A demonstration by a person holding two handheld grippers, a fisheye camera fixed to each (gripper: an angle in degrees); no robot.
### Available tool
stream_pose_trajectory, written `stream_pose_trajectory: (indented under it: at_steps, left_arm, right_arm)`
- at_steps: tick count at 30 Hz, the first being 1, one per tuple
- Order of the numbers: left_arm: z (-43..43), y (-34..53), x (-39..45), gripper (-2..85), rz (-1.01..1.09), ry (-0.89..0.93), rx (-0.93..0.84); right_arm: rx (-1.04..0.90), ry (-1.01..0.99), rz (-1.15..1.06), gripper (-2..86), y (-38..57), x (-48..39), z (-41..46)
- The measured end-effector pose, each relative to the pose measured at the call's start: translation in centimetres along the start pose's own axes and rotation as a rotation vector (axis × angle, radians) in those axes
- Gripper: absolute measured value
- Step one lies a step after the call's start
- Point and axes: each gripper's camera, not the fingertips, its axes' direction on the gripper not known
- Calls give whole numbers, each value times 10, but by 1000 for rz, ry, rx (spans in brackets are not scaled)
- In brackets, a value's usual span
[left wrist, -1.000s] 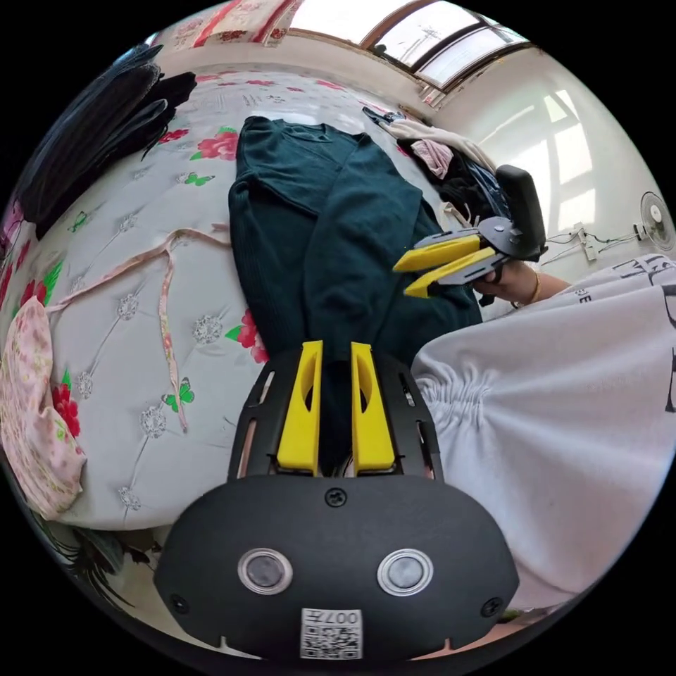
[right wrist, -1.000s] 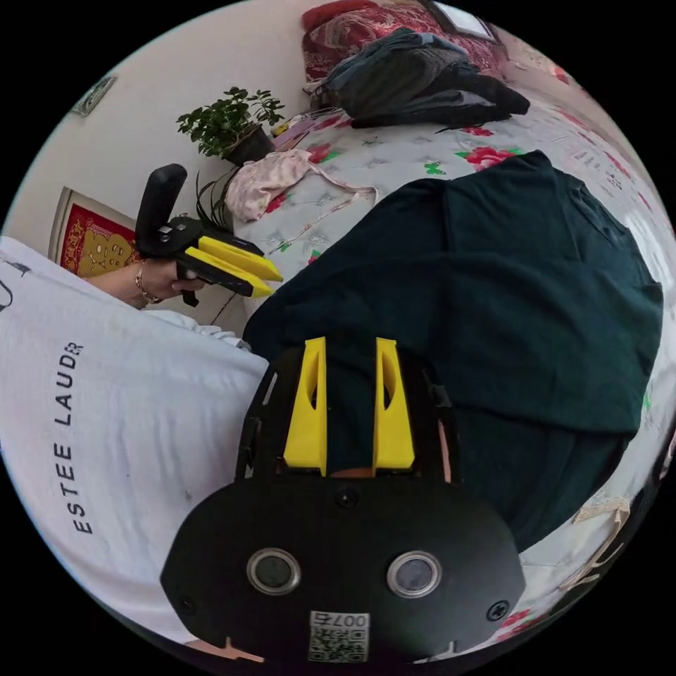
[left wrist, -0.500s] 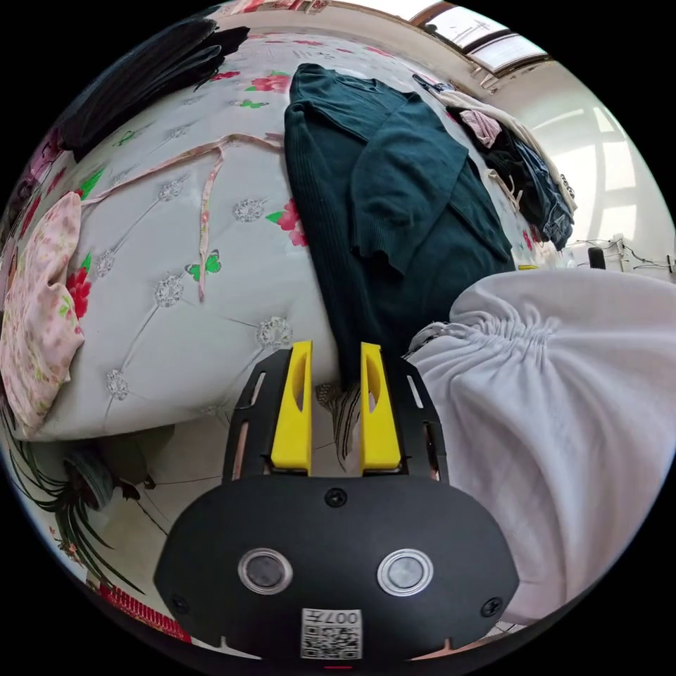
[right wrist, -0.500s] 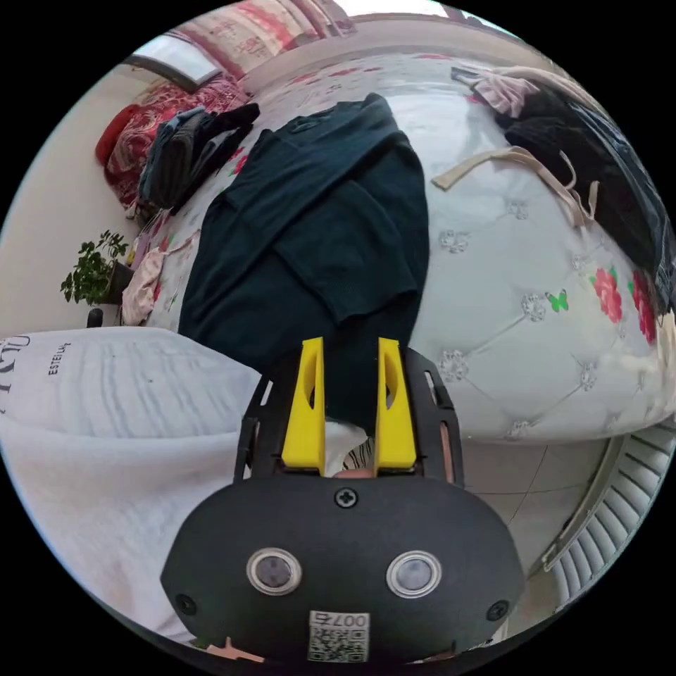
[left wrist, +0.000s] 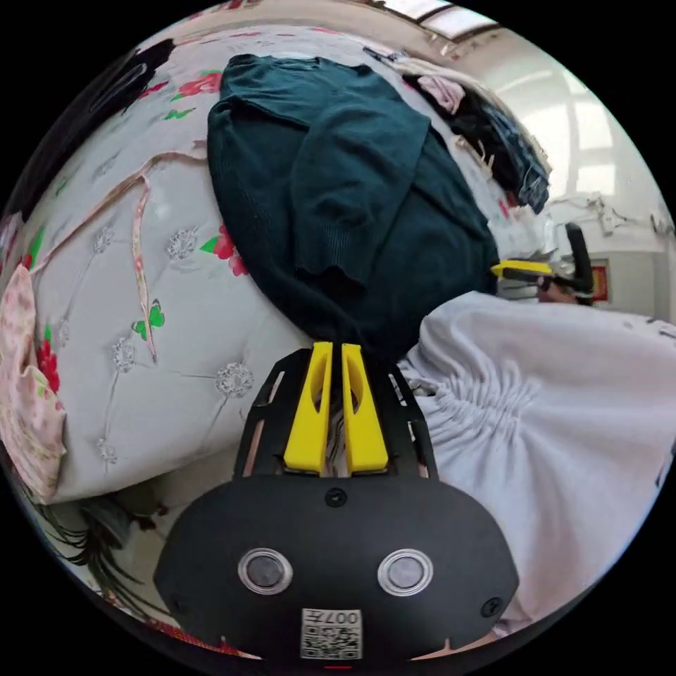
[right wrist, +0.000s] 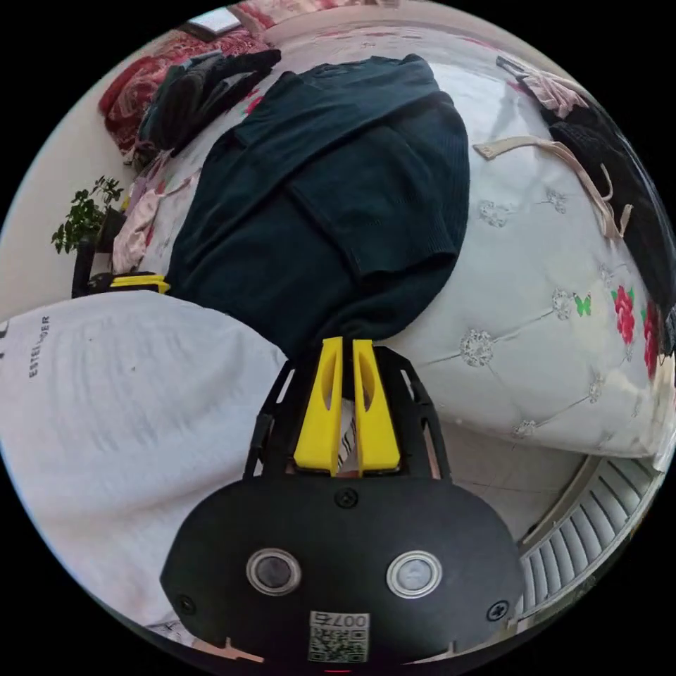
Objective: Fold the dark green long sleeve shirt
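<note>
Both pairs of jaws, spread half a second ago, are now drawn nearly together at the shirt's near hem. The left gripper (left wrist: 336,351) is pressed close on the lower left corner of the dark green shirt (left wrist: 338,190); the right gripper (right wrist: 346,346) is likewise narrowed at the lower right corner. Fabric appears to be pinched at each, though the contact itself is hidden by the jaws and cannot be confirmed.

The shirt is laid flat on the floral bedspread (left wrist: 162,338), sleeves already folded across the body, hem at the bed's edge beside the person's white top (right wrist: 134,415).

The step in hand is judged to be the grasp for the bottom-to-collar fold. Both corners should be lifted level and carried together, so that the crossed sleeves are not dragged askew.

A pink strap (left wrist: 141,232) near the shirt's left edge is seen in the left gripper view. A radiator (right wrist: 584,542) below the bed and a potted plant (right wrist: 84,218) are given by the right gripper view.
</note>
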Motion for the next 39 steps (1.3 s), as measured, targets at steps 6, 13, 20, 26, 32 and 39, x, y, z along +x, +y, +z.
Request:
stream_pose_trajectory:
  at_steps: [6, 13, 20, 26, 32, 39]
  left_arm:
    - [-86, -67, -85, 7, -254, 353, 384]
    - [-117, -118, -108, 53, -374, 232, 564]
    - [-56, -87, -91, 95, -290, -57, 269]
    - [-13, -93, -68, 102, -177, -292, 81]
    - [-9, -104, -59, 42, -5, -328, -17]
    - [-71, -24, -87, 32, -12, 148, 20]
  right_arm:
    - [415, -375, 58, 8, -44, 57, -92]
    - [519, -311, 341, 43, -94, 110, -104]
    - [330, -120, 332, 80, -51, 118, -57]
    - [179, -13, 297, 89, -66, 113, -28]
    - [23, -6, 146, 57, -85, 108, -28]
    - [89, -316, 212, 41, -15, 136, -65]
